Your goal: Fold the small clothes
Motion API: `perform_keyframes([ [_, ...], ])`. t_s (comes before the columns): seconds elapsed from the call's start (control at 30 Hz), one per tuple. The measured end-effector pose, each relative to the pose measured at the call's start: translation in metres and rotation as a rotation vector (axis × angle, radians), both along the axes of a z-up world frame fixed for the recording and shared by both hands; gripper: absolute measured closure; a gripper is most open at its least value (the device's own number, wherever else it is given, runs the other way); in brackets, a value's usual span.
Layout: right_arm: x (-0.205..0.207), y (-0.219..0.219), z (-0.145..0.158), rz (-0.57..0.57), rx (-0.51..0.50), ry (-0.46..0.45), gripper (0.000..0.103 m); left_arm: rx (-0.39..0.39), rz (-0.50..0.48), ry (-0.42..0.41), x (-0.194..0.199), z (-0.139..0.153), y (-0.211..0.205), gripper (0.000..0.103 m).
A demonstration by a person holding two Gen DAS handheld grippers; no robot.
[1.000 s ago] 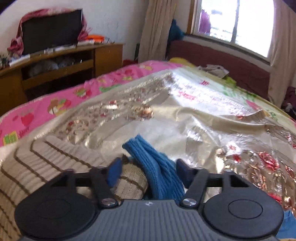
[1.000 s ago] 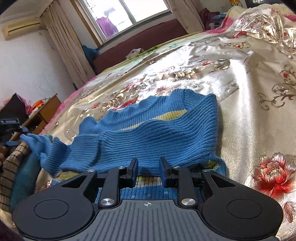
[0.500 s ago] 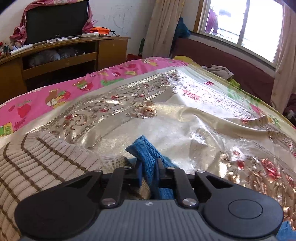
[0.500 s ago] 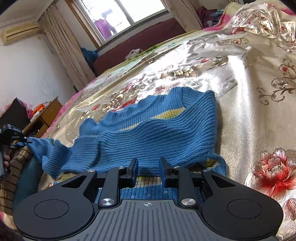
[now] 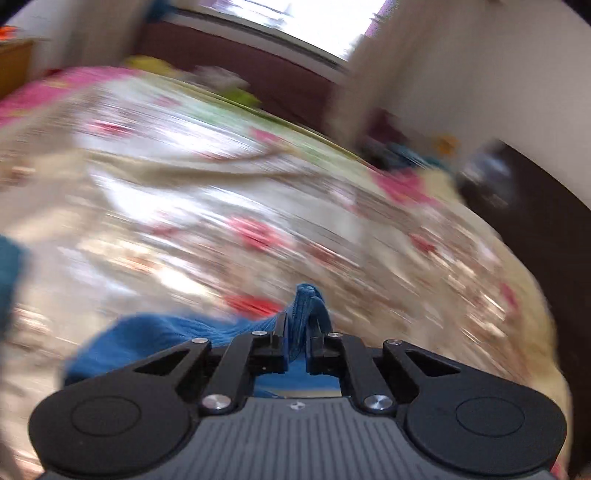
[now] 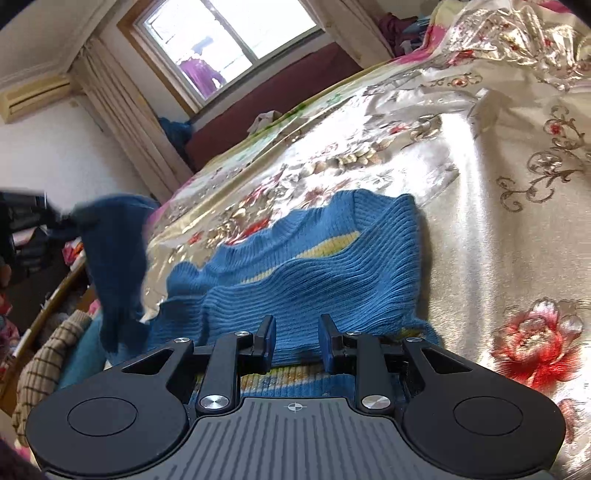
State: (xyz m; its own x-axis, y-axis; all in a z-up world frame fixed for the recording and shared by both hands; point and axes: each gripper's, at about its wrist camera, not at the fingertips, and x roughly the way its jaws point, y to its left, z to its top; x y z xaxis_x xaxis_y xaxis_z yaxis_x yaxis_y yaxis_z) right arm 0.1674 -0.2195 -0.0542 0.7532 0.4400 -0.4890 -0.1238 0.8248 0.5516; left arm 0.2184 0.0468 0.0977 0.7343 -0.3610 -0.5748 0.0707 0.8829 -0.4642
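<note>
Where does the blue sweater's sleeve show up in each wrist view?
Left wrist: the sleeve is at lower centre, pinched in the left gripper.
Right wrist: the sleeve hangs lifted and blurred at the left edge, running down to the sweater body.
Shared landmark: the window above the maroon ledge.

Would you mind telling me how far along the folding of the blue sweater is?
Early. Done: the blue sweater lies spread on the bedspread. In hand: the left gripper is shut on its sleeve, lifted off the bed; the right gripper grips the near hem. Left: laying that sleeve across the body and every later fold.
</note>
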Motion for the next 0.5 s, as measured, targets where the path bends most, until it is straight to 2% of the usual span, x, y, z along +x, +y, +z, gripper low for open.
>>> perform_keyframes([
  [0.1, 0.001, -0.007, -0.002, -0.011, 0.026, 0.014, 0.077, -0.010, -0.152, 0.010, -0.003, -0.002, -0.052, 0.089],
  [0.2, 0.002, -0.012, -0.002, -0.002, 0.056, 0.026, 0.077, 0.036, -0.215, 0.035, -0.009, -0.004, -0.074, 0.078],
  [0.27, 0.004, -0.015, -0.004, 0.000, 0.083, 0.038, 0.077, 0.047, -0.214, 0.043, -0.017, -0.006, -0.075, 0.064],
  [0.33, 0.005, -0.019, -0.006, -0.005, 0.105, 0.055, 0.077, 0.037, -0.191, 0.056, -0.027, -0.010, -0.067, 0.059],
  [0.5, 0.006, -0.030, -0.013, -0.019, 0.196, 0.113, 0.076, 0.071, -0.108, 0.098, -0.060, -0.028, -0.036, 0.058],
])
